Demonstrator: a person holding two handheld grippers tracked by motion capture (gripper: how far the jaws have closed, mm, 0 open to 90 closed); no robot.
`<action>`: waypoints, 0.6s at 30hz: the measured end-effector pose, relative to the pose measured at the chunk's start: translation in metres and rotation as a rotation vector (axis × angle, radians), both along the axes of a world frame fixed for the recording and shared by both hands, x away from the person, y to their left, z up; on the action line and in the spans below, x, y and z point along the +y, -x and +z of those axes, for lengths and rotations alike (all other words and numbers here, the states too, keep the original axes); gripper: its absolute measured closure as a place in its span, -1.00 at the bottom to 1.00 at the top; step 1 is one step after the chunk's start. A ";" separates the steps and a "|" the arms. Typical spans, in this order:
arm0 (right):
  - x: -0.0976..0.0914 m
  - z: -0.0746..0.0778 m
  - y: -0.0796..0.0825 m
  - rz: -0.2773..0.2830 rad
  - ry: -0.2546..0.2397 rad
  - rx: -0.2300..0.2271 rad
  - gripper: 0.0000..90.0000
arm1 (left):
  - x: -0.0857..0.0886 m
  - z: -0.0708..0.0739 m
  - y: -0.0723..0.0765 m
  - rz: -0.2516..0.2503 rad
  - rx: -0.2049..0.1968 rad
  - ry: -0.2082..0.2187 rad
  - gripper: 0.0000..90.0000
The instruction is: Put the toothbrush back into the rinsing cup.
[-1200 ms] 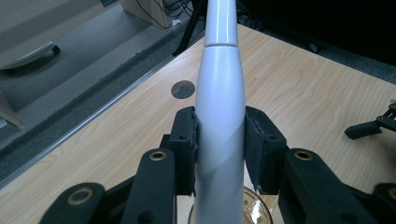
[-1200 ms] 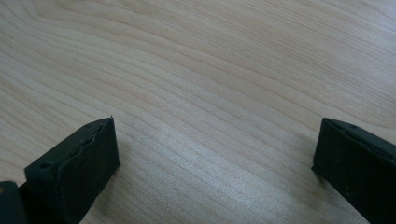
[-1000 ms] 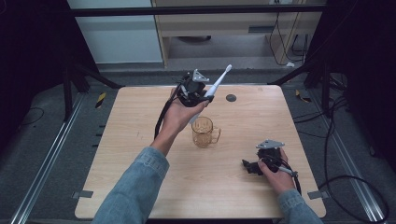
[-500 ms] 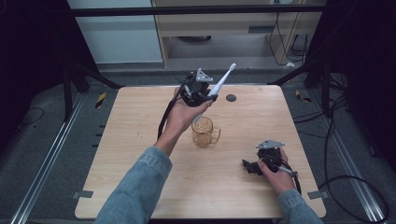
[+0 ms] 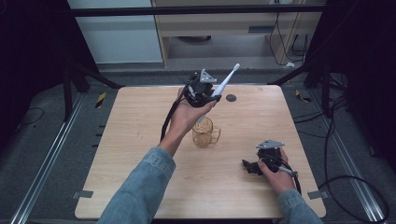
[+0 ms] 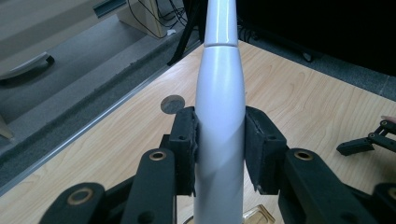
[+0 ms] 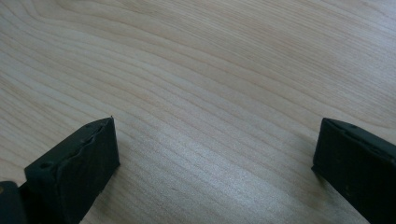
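White plastic identifies the work item: an electric toothbrush, held above the wooden table in the upper centre of the high view. The left gripper is clamped on its thick handle; in the left gripper view the two black pads press flat against either side of the handle, with no gap showing. The brush head points up and toward the upper right of the frame, while the handle's lower end slants down toward the cup.

Purpose of this hold, as a judgement: gripping the widest part of the handle gives the pads the most contact, and the tilt places the lower end over the cup mouth, consistent with either lowering the toothbrush into the cup or lifting it out.

The cup is clear, amber-tinted, with a side handle facing the right of the frame. It stands upright near the centre of the table, just below the left hand. Nothing else can be made out inside it; whether the toothbrush's lower end reaches below the rim cannot be told.

The right gripper rests on the table at the lower right, well apart from the cup. Its jaws stand wide apart over bare wood in the right gripper view, holding nothing; it appears parked, leaving the work to the left side.
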State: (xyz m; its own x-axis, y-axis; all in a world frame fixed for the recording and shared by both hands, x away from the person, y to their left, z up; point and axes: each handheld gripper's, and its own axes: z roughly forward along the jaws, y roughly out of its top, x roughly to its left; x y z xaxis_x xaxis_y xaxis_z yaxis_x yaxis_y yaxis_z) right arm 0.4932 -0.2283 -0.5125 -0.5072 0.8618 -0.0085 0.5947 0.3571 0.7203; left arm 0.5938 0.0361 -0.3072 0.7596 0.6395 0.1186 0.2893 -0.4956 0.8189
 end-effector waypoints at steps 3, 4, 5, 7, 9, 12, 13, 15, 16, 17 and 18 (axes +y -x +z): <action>0.000 0.000 0.000 0.002 -0.001 -0.001 -0.99 | -0.001 -0.005 -0.002 0.000 0.000 0.005 0.47; 0.000 0.000 0.000 0.002 -0.001 -0.001 -0.99 | -0.001 -0.005 -0.002 0.000 0.000 0.005 0.47; 0.000 0.000 0.000 0.003 -0.002 -0.001 -0.99 | -0.001 -0.006 -0.003 -0.002 0.001 0.004 0.47; 0.000 0.000 0.001 0.003 -0.001 0.000 -0.99 | -0.001 -0.010 -0.005 0.000 0.008 0.005 0.47; 0.000 0.000 0.001 0.003 -0.002 0.000 -0.99 | -0.001 -0.013 -0.007 -0.001 0.012 0.011 0.47; 0.000 0.000 0.000 0.004 -0.001 -0.002 -0.99 | -0.002 -0.018 -0.008 -0.005 0.013 0.019 0.47; 0.000 0.000 0.000 0.004 -0.001 -0.001 -0.99 | -0.002 -0.019 -0.009 -0.009 0.014 0.018 0.47; 0.000 0.000 0.000 0.004 0.000 -0.002 -0.99 | -0.002 -0.021 -0.009 -0.007 0.014 0.020 0.47; 0.000 0.000 0.000 0.004 0.000 -0.002 -0.99 | -0.002 -0.022 -0.009 -0.005 0.018 0.024 0.47; 0.000 0.000 0.000 0.004 0.000 -0.003 -0.99 | -0.002 -0.024 -0.009 -0.006 0.020 0.020 0.47; 0.000 0.000 0.000 0.005 -0.001 -0.005 -0.99 | -0.002 -0.025 -0.010 -0.004 0.019 0.020 0.47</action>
